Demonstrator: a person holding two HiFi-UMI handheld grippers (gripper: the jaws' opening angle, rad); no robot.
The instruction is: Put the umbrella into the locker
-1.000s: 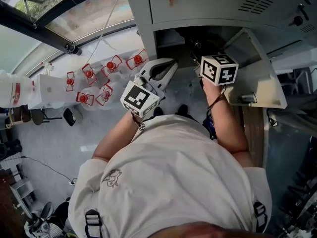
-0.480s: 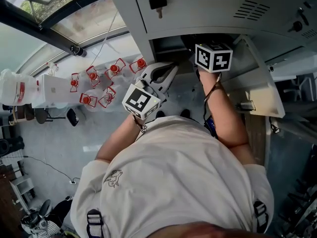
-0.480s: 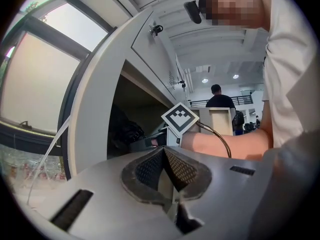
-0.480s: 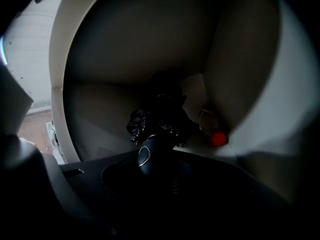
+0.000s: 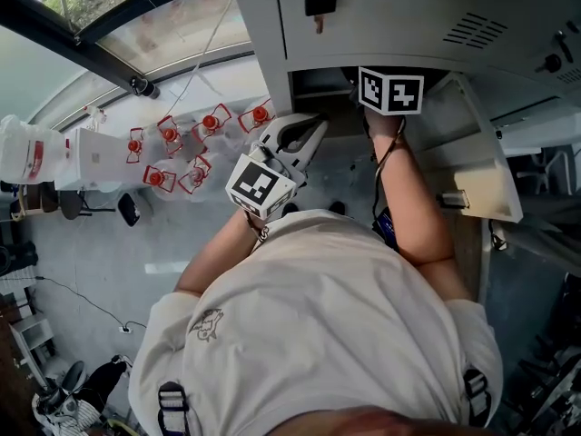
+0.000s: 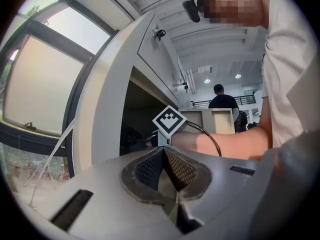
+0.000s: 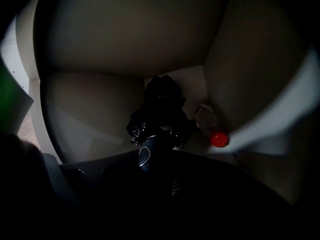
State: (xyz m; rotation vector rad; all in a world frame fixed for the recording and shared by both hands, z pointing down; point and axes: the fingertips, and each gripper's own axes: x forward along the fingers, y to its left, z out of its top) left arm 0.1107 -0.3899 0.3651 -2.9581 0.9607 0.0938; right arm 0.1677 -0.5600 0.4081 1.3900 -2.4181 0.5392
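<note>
Head view shows the right gripper (image 7: 150, 160), jaws clamped on the umbrella (image 7: 161, 111), deeper inside the locker (image 5: 381, 16) than a second ago, so release looks near; the left gripper (image 6: 163, 156) has its jaws together, empty.

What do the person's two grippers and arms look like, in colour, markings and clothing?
The left gripper is a light grey shell, and its claw has dark textured pads. It and the right gripper each carry a white cube with black square markers. A thin dark cable runs along the right forearm. The person wears a whitish short-sleeved T-shirt.
</note>
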